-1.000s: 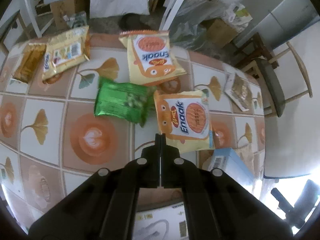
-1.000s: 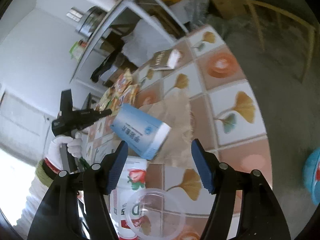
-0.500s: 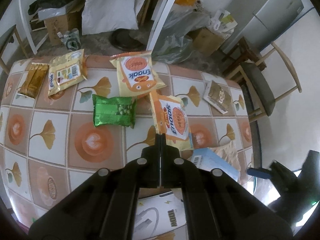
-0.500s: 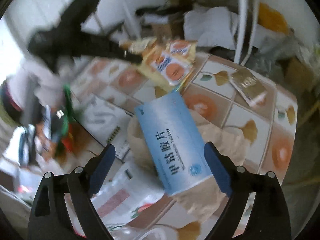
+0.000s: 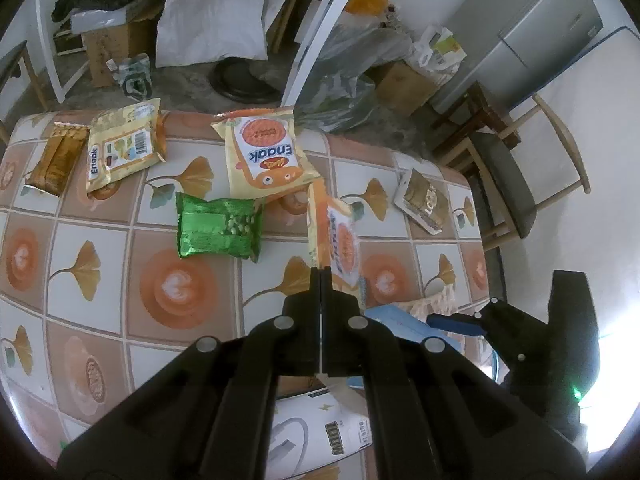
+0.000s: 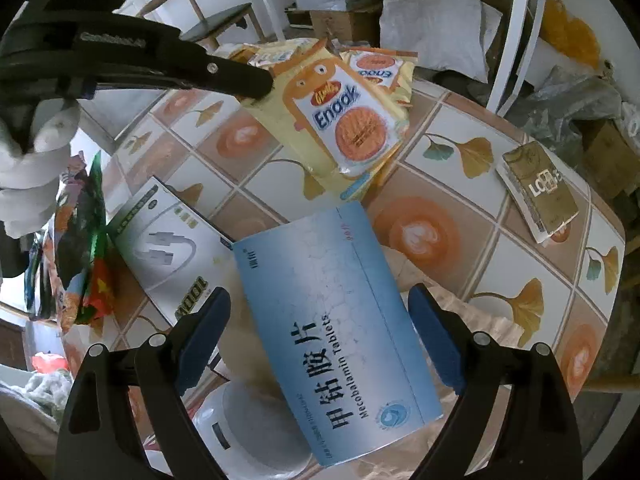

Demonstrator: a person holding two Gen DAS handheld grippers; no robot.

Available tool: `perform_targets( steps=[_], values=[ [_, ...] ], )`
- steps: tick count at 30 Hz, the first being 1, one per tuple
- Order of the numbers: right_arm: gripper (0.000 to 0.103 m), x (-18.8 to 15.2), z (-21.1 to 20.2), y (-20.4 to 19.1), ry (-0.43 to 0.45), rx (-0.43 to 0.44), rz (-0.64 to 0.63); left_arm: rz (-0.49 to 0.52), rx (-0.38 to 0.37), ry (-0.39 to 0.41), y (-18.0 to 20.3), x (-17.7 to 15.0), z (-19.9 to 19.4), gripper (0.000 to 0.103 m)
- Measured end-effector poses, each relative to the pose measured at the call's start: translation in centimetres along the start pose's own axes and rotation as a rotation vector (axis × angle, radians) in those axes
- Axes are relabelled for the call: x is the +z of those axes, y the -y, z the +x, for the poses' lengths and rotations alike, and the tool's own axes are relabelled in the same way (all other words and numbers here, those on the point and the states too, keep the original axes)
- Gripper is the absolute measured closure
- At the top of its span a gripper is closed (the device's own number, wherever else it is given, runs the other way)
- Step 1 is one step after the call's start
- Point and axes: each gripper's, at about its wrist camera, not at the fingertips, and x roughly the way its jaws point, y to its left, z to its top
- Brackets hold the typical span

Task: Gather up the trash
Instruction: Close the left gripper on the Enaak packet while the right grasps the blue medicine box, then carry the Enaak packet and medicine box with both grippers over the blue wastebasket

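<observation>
Left tool (image 5: 320,276) grips one Enaak packet (image 5: 338,240); two more Enaak packets (image 5: 262,152) on counter (image 5: 120,280). Right tool (image 6: 318,304) open around one blue box (image 6: 340,320).

Tabletop (image 5: 120,280) w/ orange ginkgo-tile cloth. Beyond it, ahead of left tool: white sack (image 5: 212,24), cardboard box (image 5: 106,48), dark round pan (image 5: 244,80) on floor. Wooden chair (image 5: 520,184) far right, grey fridge (image 5: 532,28) behind.

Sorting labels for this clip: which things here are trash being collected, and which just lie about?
Job:
Enaak packet held in the left tongs
green snack packet
blue tablet box between the open right tongs

Lying about:
wooden chair
white sack
</observation>
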Motion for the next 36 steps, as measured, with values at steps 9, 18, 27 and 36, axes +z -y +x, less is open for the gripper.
perform_targets(
  steps=[9,18,27,36],
  values=[
    [0.015,-0.1,0.6,0.2,0.000,-0.016,0.011,-0.009,-0.032,0.023,0.0,0.2,-0.4,0.103],
    [0.022,-0.3,0.4,0.7,0.034,-0.036,0.039,-0.012,-0.057,0.041,0.6,0.2,-1.2,0.103],
    [0.024,-1.7,-4.0,1.8,0.167,-0.129,0.132,-0.040,-0.092,0.091,1.0,0.6,-3.4,0.103],
    [0.025,-3.6,-8.1,1.6,0.298,-0.204,0.237,-0.055,-0.130,0.135,1.9,-0.7,-6.5,0.103]
  ],
)
